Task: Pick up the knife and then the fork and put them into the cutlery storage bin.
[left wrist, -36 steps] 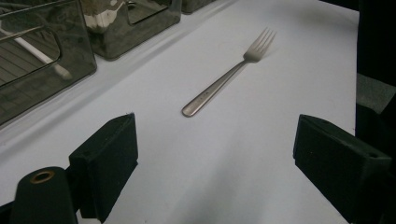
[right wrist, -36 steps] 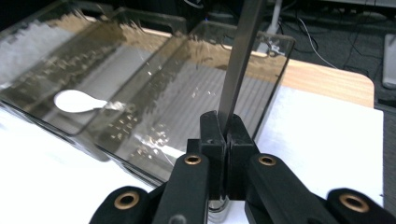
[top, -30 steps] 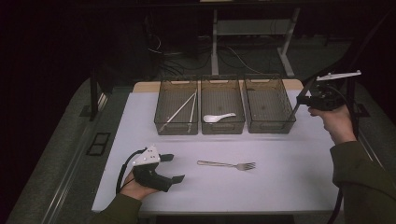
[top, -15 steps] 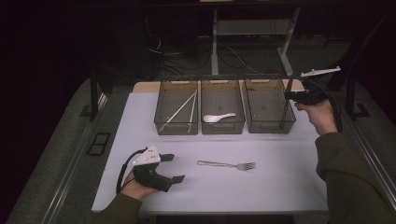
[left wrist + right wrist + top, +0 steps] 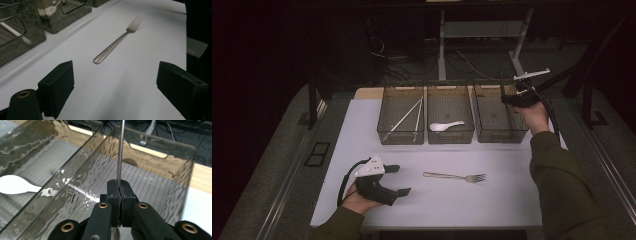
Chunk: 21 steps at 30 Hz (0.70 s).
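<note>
My right gripper [image 5: 511, 98] hangs over the right clear bin [image 5: 493, 131], shut on a thin metal utensil [image 5: 120, 152] seen edge-on, which sticks out past the jaws over the bin's [image 5: 160, 157] inside. What kind of utensil it is I cannot tell. A metal fork [image 5: 455, 176] lies on the white table, tines to the right. My left gripper [image 5: 398, 180] rests on the table to the fork's left, open with nothing between its jaws. In the left gripper view the fork [image 5: 115, 43] lies ahead of the open left gripper [image 5: 120, 87].
Three clear bins stand in a row at the back. The left bin [image 5: 388, 131] holds white chopsticks [image 5: 404, 119], the middle one a white spoon [image 5: 446, 126], also seen through the wall as a white spoon [image 5: 15, 185]. The table's front edge [image 5: 422, 226] lies near the left hand.
The right hand has moved left and a little down, from beside the table's right edge to above the right bin. The left gripper and the fork have stayed put.
</note>
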{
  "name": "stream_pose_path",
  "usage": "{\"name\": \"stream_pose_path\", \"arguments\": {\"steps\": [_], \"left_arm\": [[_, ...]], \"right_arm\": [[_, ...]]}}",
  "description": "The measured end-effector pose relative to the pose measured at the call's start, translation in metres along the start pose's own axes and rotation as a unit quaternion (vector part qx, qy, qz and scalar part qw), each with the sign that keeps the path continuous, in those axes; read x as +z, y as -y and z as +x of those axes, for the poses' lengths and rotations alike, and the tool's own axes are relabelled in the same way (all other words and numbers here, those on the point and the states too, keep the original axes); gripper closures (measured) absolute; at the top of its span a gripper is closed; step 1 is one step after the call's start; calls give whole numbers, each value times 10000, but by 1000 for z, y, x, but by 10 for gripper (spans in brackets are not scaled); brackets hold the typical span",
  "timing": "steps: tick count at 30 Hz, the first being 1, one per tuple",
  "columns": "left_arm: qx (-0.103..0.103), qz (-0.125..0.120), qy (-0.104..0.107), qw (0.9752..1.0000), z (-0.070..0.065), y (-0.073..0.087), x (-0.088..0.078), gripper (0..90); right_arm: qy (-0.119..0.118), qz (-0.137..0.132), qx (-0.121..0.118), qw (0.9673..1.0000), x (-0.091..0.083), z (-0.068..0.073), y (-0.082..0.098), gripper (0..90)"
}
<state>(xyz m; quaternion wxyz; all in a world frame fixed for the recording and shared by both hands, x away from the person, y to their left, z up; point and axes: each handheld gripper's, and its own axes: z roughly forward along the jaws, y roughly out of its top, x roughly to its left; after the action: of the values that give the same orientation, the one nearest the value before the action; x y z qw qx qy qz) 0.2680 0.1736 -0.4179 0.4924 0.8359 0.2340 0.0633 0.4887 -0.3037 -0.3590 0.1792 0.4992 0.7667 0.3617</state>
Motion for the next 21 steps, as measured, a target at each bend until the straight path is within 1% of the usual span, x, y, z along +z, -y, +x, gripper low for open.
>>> {"name": "stream_pose_path", "arguments": {"steps": [4,6,10,13,14,16,17,20,21], "left_arm": [[-18,-8,23,10000,0,0,1,133],[-17,-14,22,10000,0,0,1,133],[-7,-21,35,10000,0,0,1,133],[7,-23,54,10000,0,-1,1,134],[7,-25,56,10000,0,-1,1,134],[11,-26,58,10000,1,-1,1,134],[17,-29,66,10000,1,-1,1,133],[31,-30,63,10000,0,-1,1,134],[22,-51,61,10000,0,-1,1,134]], "right_arm": [[-1,201,55,9998,17,0,2,883],[-9,202,106,9997,23,2,3,881],[28,277,81,9996,33,5,4,872],[-14,286,148,9995,39,6,6,859],[-22,351,182,9992,41,8,6,855],[65,408,117,9991,43,11,7,821],[78,410,67,9991,42,11,7,812],[64,404,69,9991,41,11,9,789],[40,394,106,9992,40,11,9,781]]}}
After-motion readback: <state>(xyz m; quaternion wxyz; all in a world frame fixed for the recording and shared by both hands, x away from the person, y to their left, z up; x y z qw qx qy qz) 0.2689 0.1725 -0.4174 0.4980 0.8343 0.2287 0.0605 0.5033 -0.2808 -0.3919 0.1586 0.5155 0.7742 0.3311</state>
